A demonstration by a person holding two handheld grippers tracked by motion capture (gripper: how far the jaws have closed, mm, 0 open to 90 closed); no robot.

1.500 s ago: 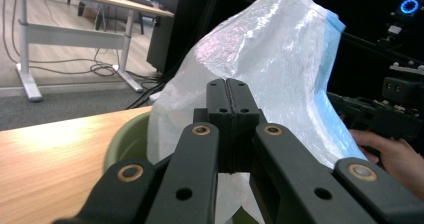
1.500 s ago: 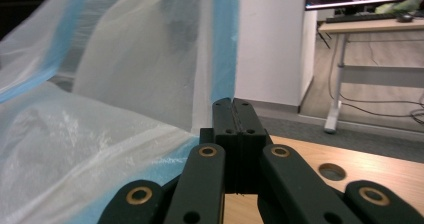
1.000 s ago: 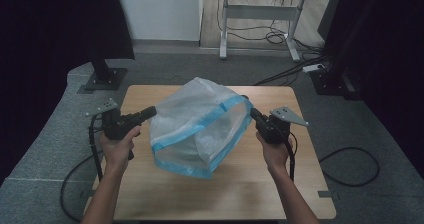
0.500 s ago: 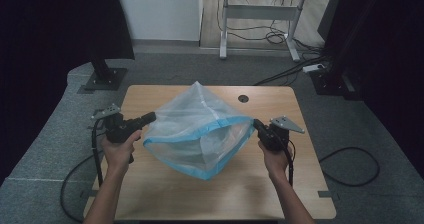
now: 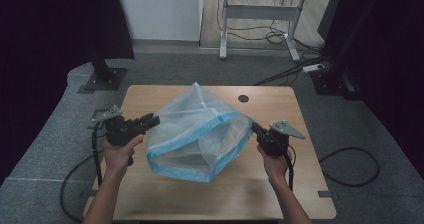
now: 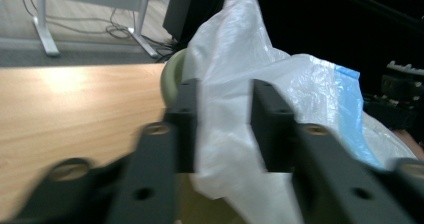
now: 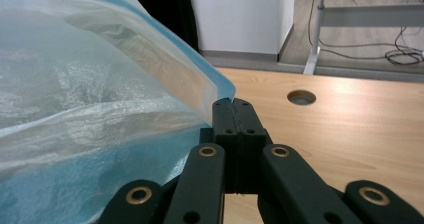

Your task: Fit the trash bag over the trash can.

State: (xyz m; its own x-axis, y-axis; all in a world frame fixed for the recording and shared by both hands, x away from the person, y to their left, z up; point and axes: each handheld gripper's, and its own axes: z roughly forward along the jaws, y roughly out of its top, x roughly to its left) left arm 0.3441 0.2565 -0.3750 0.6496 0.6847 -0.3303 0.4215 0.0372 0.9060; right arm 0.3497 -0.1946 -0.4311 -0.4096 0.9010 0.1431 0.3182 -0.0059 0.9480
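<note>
Bag [image 5: 200, 134] stretched above the table [image 5: 280, 194] between both grippers. Right gripper [image 7: 234, 106]: fingers pressed together, pinching the bag's blue-edged rim at their tips. Left gripper [image 6: 220, 119]: fingers spread, with bag film lying between them.

No readable text, labels or numbers anywhere.

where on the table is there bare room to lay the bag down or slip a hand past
Bare wood lies along the near edge of the table, in front of the bag, and at the far right around the round hole. The far left corner is free too. The middle is crowded: the bag spans it between the left gripper and right gripper, both on its blue rim.
</note>
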